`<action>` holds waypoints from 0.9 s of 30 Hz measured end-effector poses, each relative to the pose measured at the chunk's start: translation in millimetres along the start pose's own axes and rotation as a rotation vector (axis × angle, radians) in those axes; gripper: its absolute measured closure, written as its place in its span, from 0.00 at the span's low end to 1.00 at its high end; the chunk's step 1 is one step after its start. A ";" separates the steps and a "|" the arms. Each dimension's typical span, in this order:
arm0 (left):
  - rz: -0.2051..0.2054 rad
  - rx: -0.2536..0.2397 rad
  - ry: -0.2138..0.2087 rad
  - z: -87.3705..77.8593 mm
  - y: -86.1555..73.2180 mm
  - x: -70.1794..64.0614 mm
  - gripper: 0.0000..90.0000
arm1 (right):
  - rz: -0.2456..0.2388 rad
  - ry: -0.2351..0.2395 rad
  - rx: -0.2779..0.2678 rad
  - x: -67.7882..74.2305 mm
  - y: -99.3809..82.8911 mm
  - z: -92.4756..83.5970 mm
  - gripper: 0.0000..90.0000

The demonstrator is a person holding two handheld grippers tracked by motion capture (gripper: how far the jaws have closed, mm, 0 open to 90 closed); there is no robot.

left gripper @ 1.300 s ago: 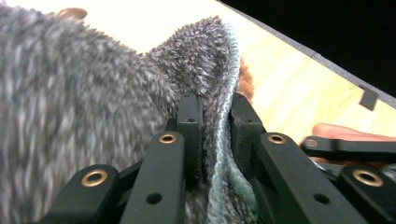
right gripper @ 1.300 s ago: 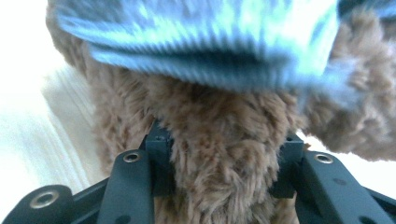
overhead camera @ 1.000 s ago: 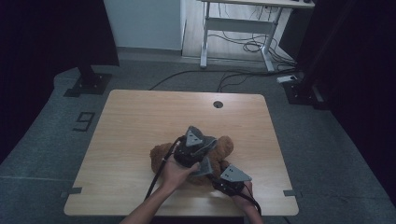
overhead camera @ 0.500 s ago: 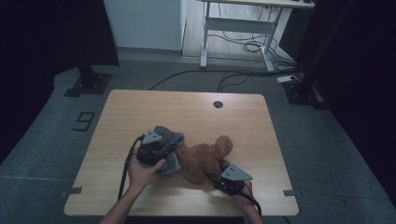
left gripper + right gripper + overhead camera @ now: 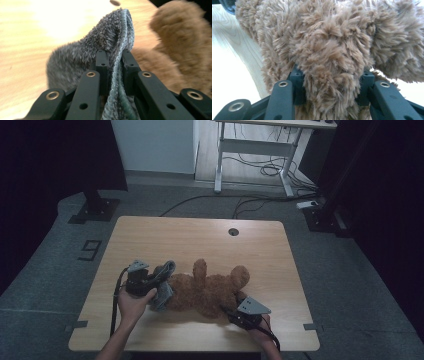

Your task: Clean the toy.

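Note:
A brown teddy bear (image 5: 210, 290) lies on its back across the front of the wooden table (image 5: 200, 235). At the bear's left end hangs a grey fuzzy cloth (image 5: 164, 292), and my left gripper (image 5: 155, 282) is shut on it. In the left gripper view the jaws (image 5: 115, 56) pinch the ribbed edge of the grey cloth (image 5: 82, 57), with the bear (image 5: 180, 37) just beyond on the right. My right gripper (image 5: 232, 310) is shut on the bear at its front right. In the right gripper view the jaws (image 5: 332, 75) squeeze a furry limb of the bear (image 5: 324, 37).
A round cable hole (image 5: 233, 231) sits in the table near its far edge. On the floor behind stand a white desk frame (image 5: 250, 150) with loose cables (image 5: 260, 170), and a power strip (image 5: 310, 204) lies at the right. A "9" mark (image 5: 90, 249) lies on the floor at the left.
My left gripper has moved left from over the bear's middle to its left end, taking the grey cloth along. The right gripper has stayed in place on the bear.

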State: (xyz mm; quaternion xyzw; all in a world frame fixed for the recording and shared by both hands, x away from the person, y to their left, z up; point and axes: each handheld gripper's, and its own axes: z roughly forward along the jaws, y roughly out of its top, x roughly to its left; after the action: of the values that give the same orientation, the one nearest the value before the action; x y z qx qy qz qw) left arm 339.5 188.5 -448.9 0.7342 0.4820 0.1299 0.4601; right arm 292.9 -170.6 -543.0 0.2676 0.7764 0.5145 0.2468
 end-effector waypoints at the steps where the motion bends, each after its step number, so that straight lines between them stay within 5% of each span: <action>1: 0.016 -0.009 -0.012 -0.7 4.0 -7.4 0.87 | 0.002 0.000 -0.002 0.0 -0.1 0.0 0.60; 8: 0.139 -0.041 -0.132 14.3 37.4 -74.6 0.87 | 0.002 0.001 0.001 0.2 -0.3 -0.7 0.60; 15: 0.224 0.023 -0.226 67.5 54.2 -139.9 0.87 | 0.002 0.002 -0.001 0.3 -0.8 -0.8 0.60; 17: 0.269 0.056 -0.215 84.9 53.6 -156.5 0.87 | 0.004 0.003 -0.003 0.1 -1.0 -0.8 0.60; 22: 0.293 0.143 -0.160 116.3 42.6 -159.1 0.87 | 0.003 0.004 -0.002 -0.1 -1.5 -1.2 0.60; 27: 0.278 0.119 -0.139 111.0 36.9 -143.8 0.87 | 0.003 0.008 -0.002 0.0 -1.8 -0.2 0.60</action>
State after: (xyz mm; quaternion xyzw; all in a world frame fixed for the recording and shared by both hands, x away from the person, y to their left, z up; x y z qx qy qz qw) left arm 359.4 4.3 -443.2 0.8271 0.3496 0.1123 0.4256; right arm 292.5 -171.3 -544.6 0.2665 0.7763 0.5168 0.2434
